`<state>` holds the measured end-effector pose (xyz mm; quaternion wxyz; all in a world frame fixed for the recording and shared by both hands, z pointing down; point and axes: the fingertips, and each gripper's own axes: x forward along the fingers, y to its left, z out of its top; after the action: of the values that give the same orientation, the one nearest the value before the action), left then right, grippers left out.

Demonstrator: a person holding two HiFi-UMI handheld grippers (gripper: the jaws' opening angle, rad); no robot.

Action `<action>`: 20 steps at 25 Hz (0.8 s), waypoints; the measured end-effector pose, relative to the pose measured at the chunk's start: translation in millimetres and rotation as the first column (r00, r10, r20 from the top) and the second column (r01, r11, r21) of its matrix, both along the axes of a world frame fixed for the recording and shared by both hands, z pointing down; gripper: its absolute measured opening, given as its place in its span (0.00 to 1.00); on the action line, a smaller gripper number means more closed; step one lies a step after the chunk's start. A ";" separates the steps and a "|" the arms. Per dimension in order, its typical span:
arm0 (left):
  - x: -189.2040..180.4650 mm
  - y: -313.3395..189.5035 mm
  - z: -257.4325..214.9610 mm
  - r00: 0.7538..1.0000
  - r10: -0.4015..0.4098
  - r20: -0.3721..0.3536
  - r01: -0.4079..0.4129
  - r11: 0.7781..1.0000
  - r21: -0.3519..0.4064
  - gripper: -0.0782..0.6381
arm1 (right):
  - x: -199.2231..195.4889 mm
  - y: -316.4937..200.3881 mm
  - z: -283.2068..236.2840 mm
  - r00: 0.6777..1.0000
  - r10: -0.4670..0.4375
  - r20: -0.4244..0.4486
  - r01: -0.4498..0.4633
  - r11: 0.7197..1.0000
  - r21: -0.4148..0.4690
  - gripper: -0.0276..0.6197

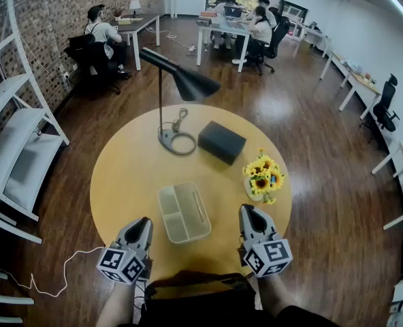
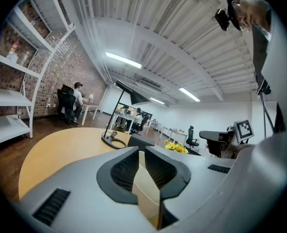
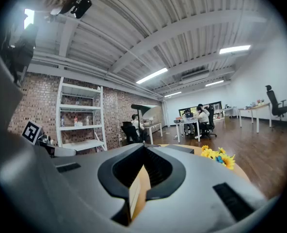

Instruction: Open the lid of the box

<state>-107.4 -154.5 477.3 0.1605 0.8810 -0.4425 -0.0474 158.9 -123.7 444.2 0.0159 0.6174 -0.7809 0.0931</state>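
Observation:
A pale beige rectangular box (image 1: 182, 211) lies on the round yellow table (image 1: 126, 176), near its front edge; ridges run across its top. My left gripper (image 1: 146, 221) hovers just left of the box, its jaws shut with nothing between them. My right gripper (image 1: 249, 210) hangs just right of the box, also shut and empty. Neither touches the box. In the left gripper view the closed left gripper (image 2: 140, 154) points over the table toward the lamp. The right gripper view shows the closed right gripper (image 3: 142, 152) with the sunflowers (image 3: 216, 155) ahead to the right. Neither gripper view shows the box.
A black desk lamp (image 1: 181, 80) stands at the table's back, its base (image 1: 176, 142) ringed by a cable. A dark grey box (image 1: 221, 142) sits beside it. A small vase of sunflowers (image 1: 263, 177) stands right of the beige box. White shelves (image 1: 11, 142) line the left wall.

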 end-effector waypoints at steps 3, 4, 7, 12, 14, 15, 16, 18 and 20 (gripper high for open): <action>13.6 -17.4 25.5 0.999 0.028 -0.025 -0.031 0.993 -0.113 0.19 | -23.9 -17.6 17.9 0.997 -0.074 -0.009 0.074 0.996 -0.056 0.05; 18.4 -24.7 39.2 0.998 0.037 -0.043 -0.044 0.983 -0.181 0.28 | -32.7 -24.0 25.6 0.995 -0.102 -0.012 0.100 0.992 -0.081 0.05; 29.9 -42.4 87.0 0.999 0.031 -0.020 -0.036 0.926 -0.376 0.39 | -58.4 -42.0 53.8 0.984 -0.171 -0.043 0.162 0.973 -0.167 0.05; 42.6 -46.3 129.3 0.991 0.032 0.126 0.033 0.876 -0.481 0.39 | -85.5 -61.2 79.6 0.974 -0.211 -0.084 0.185 0.952 -0.245 0.16; 44.2 -46.2 133.6 0.994 0.024 0.107 0.032 0.868 -0.495 0.36 | -90.6 -66.2 88.3 0.973 -0.208 -0.101 0.174 0.946 -0.272 0.16; 45.3 -45.8 134.2 0.996 0.023 0.085 0.022 0.866 -0.499 0.33 | -93.0 -68.5 94.8 0.972 -0.207 -0.110 0.168 0.942 -0.291 0.16; 47.0 -45.1 134.3 0.997 0.026 0.066 0.011 0.866 -0.500 0.30 | -94.9 -70.4 101.2 0.971 -0.205 -0.121 0.160 0.938 -0.308 0.16; 50.8 -44.0 133.7 0.998 0.031 0.053 -0.001 0.869 -0.495 0.26 | -96.8 -74.0 113.5 0.969 -0.194 -0.156 0.133 0.933 -0.335 0.16; 51.8 -44.5 132.4 0.998 0.030 0.057 0.002 0.873 -0.487 0.26 | -96.9 -78.7 128.2 0.964 -0.172 -0.203 0.088 0.926 -0.367 0.16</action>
<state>-55.5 -199.0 609.7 0.3633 0.8165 -0.4386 0.0944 62.0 -202.5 572.4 0.2239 0.5576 -0.7834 0.1586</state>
